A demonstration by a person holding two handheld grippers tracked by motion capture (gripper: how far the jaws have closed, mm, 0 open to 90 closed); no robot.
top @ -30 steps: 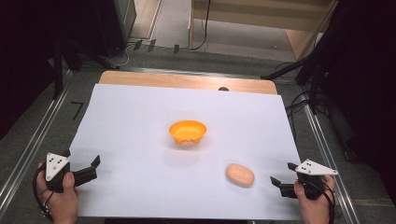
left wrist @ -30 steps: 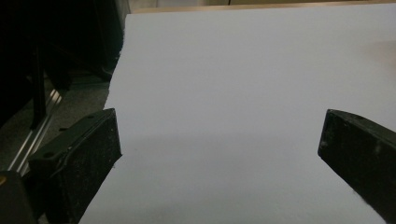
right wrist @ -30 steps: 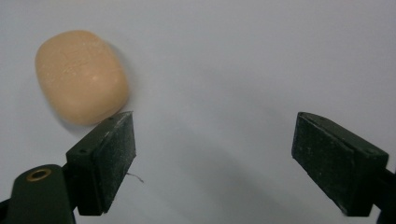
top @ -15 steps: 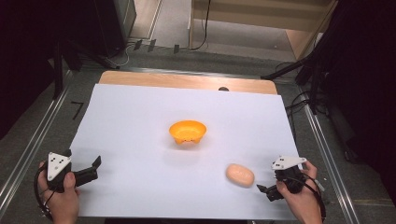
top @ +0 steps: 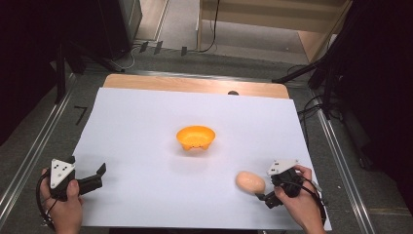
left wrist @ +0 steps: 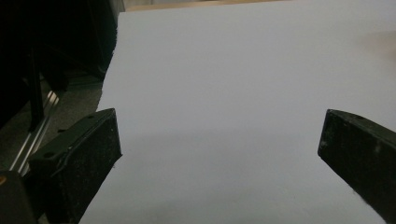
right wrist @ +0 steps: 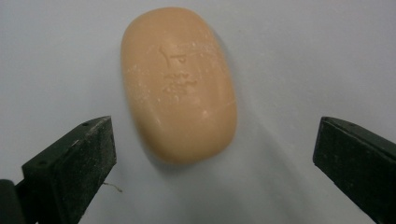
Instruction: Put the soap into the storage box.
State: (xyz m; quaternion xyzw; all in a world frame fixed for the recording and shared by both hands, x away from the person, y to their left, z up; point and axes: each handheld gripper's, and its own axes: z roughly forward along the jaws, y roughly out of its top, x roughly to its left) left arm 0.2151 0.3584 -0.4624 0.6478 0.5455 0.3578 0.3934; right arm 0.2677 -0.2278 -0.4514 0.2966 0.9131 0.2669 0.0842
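Soap bar (right wrist: 179, 84) sits lower right of the high view on the white sheet (top: 146, 126), just ahead of the right gripper (top: 265, 195). In the right gripper view the jaws have just been opening and now stand wide, one each side of the bar's near end, not touching it; nothing gripped.

Handling guess: solid, stiff, moderately light, smooth rounded oval with embossed lettering on top and a few pale scuffs. Looks dry, but the curved sides could squirt out under a hard pinch. Best hold is across the narrow width at mid-length, pads flat on the long sides, moderate force.

Left gripper (top: 90, 180) rests lower left, jaws spread, empty, over bare sheet.

Further out: orange plastic bowl (top: 195, 137) at frame centre, glossy, shallow, well apart from the bar. Wooden tabletop edge (top: 195, 84) shows beyond the sheet.
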